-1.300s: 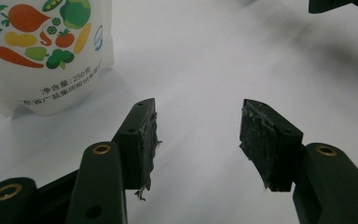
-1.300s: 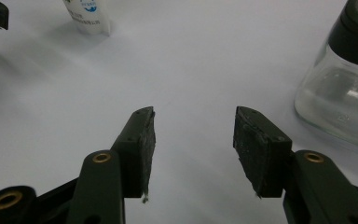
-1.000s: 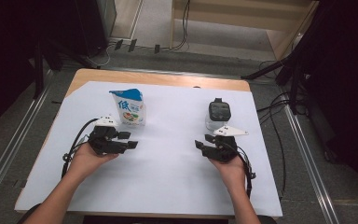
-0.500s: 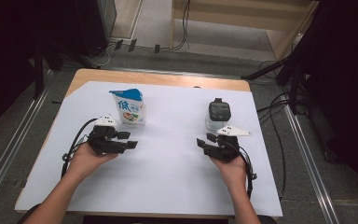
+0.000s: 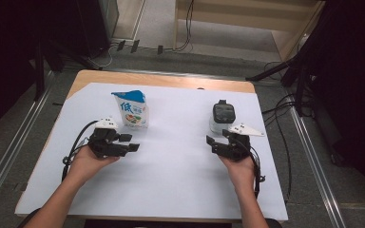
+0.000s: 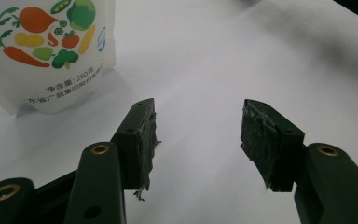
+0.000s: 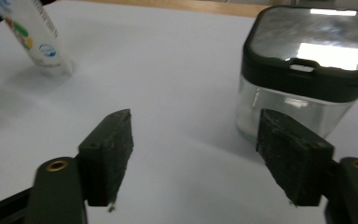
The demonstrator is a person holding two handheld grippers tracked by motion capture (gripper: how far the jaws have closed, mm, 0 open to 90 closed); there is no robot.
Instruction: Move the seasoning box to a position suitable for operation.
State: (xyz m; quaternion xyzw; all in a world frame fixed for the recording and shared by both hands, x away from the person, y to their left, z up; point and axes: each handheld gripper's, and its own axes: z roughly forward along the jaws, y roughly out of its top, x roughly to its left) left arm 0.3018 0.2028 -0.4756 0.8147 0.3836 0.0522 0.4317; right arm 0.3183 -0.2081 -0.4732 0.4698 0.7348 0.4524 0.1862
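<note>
Just ahead of the right gripper (image 5: 218, 141), slightly to its right as its own view looks along the jaws, stands a clear jar (image 5: 222, 118) with a dark lid; in the right gripper view the jar (image 7: 303, 79) rises behind the right-hand jaw, close to it, though whether they touch cannot be told. The right gripper (image 7: 200, 154) has just been opening its jaws, and they now stand wide apart with nothing between them but the white sheet (image 7: 168, 93) that covers the table. Farther off, up and to the left in that view, the foot of a pouch (image 7: 32, 32) shows, leaning in the picture. Ahead of the left gripper (image 5: 130, 142), and a little to its left, the same pouch (image 5: 132, 109) stands upright, white with a blue top and printed vegetables. In the left gripper view the pouch (image 6: 46, 51) sits beyond the left-hand jaw, near it but apart, its base on the sheet. The left gripper (image 6: 198, 135) is about half open, its worn dark pads (image 6: 145, 140) facing each other over bare white paper, holding nothing. From above, both hands rest low over the near half of the sheet (image 5: 171, 180), well apart from each other, the left hand (image 5: 90, 161) behind its tool and the right hand (image 5: 240, 166) behind the other.
</note>
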